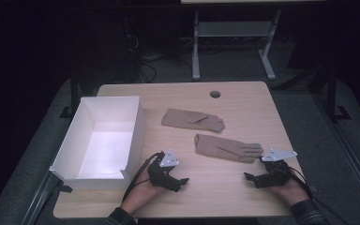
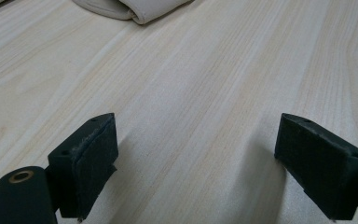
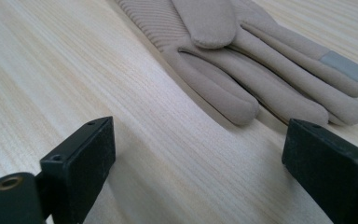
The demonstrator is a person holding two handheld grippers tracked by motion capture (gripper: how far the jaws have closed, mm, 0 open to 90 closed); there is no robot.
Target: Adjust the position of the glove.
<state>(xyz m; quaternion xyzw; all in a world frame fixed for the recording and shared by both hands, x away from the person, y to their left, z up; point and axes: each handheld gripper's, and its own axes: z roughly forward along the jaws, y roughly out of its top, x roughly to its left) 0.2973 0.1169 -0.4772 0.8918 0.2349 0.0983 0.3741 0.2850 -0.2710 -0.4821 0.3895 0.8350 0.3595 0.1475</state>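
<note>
Two tan gloves lie flat on the wooden table. The far glove (image 1: 193, 119) sits mid-table; the near glove (image 1: 228, 147) lies in front of it, fingers pointing right. My left gripper (image 1: 182, 183) rests low over the table near the front, jaws wide apart with bare wood between them, and the edge of a glove (image 2: 135, 9) shows far ahead. My right gripper (image 1: 251, 178) stands open at the front right. The near glove's fingers (image 3: 261, 79), one with a grey tip patch, lie just ahead of its jaws, apart from them.
A white open box (image 1: 101, 140), empty, stands at the table's left side beside my left hand. A round cable hole (image 1: 214, 94) is near the far edge. Behind the table are a dark floor and another table's legs (image 1: 196, 47).
</note>
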